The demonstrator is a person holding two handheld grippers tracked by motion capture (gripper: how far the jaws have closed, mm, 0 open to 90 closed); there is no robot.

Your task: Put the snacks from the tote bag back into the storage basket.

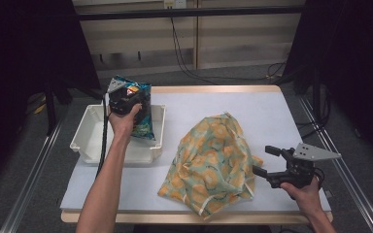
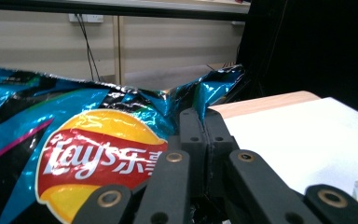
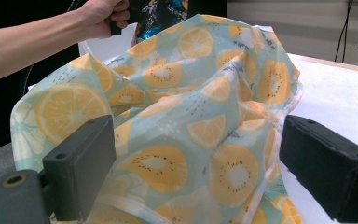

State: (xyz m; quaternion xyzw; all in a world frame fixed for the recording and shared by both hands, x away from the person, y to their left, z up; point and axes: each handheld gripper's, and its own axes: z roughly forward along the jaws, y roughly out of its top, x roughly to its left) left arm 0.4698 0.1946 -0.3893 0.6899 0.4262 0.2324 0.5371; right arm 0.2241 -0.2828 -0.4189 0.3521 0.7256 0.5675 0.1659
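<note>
A blue Lay's chip bag (image 1: 142,110) hangs upright over the white tray (image 1: 88,140) at the table's left, its lower end down inside the tray. My left gripper (image 1: 122,101) is shut on the bag's upper part. In the left gripper view the jaws (image 2: 204,128) meet tight against the foil of the chip bag (image 2: 98,154). A lemon-print cloth bag (image 1: 212,158) lies heaped at centre right. My right gripper (image 1: 262,160) stands open just to its right, level with the table, and the cloth bag (image 3: 168,93) sits in front of and between its wide jaws (image 3: 196,154) without being pinched.
A white mat (image 1: 272,111) covers the wooden table. Metal rails run along both sides of the table, and dark curtains hang left and right. Cables trail on the floor behind the far edge.
</note>
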